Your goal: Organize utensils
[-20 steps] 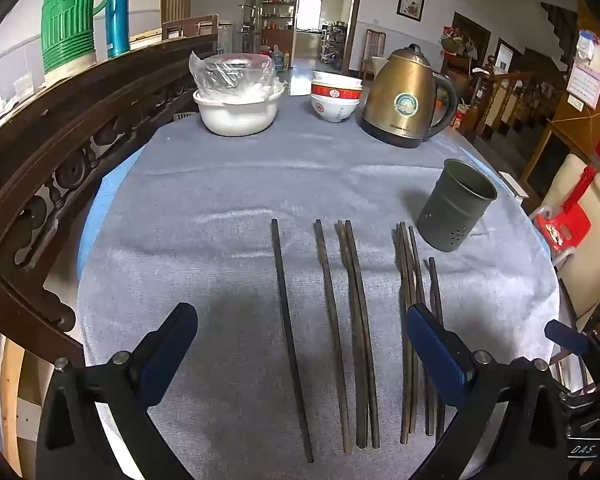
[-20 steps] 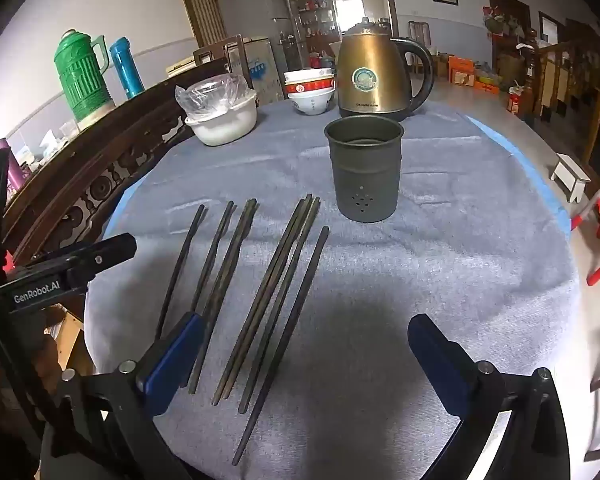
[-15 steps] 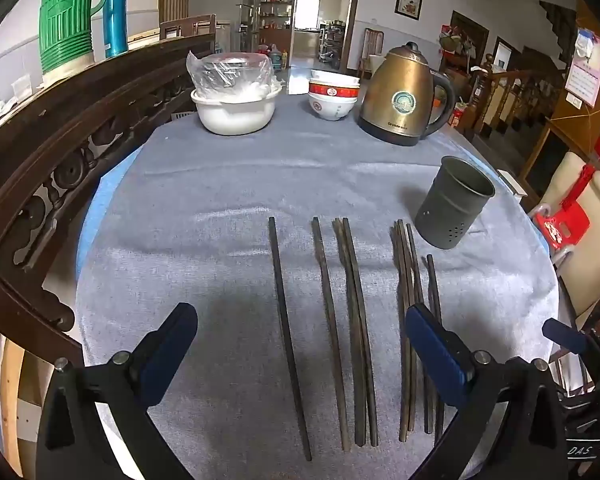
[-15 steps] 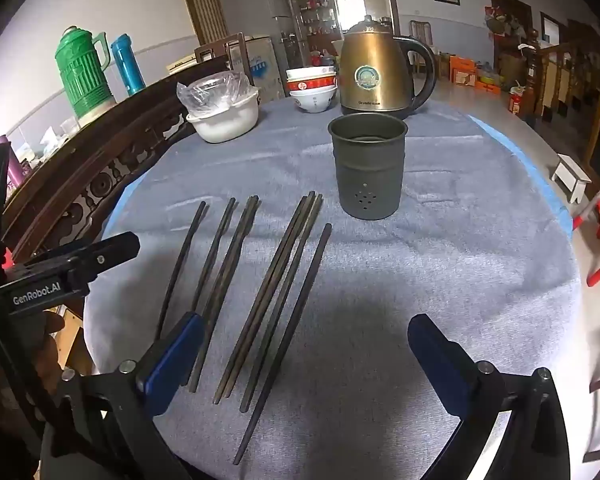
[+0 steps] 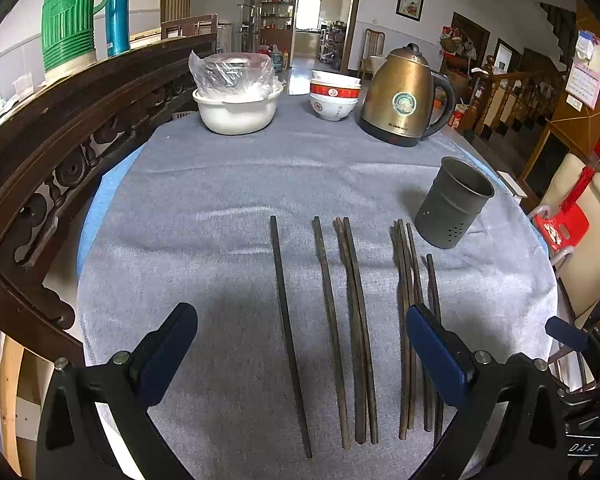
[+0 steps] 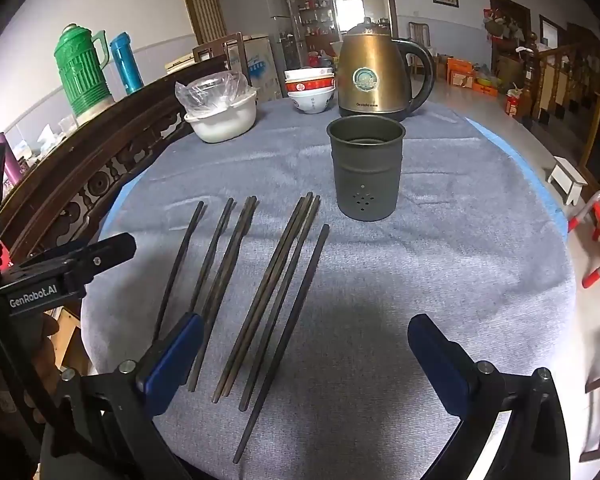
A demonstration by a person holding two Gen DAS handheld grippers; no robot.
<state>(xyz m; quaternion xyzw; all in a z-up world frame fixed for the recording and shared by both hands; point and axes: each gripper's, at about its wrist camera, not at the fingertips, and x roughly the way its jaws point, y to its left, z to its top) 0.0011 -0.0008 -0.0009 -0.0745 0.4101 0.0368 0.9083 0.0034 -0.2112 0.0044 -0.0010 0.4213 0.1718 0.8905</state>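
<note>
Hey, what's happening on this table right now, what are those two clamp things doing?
A person holds two grippers over a table covered in grey cloth. Both the left gripper and the right gripper are open and holding nothing. Several dark chopsticks lie side by side on the cloth, none picked up yet. The grey metal holder stands upright beyond them, with no chopsticks sticking out. A kettle and bowls sit at the far edge.

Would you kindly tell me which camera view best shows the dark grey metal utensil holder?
The right wrist view: the dark grey metal utensil holder stands near centre, upright, with rim, interior and drain holes visible. The left wrist view shows it off to the right, distorted and leaning.
</note>
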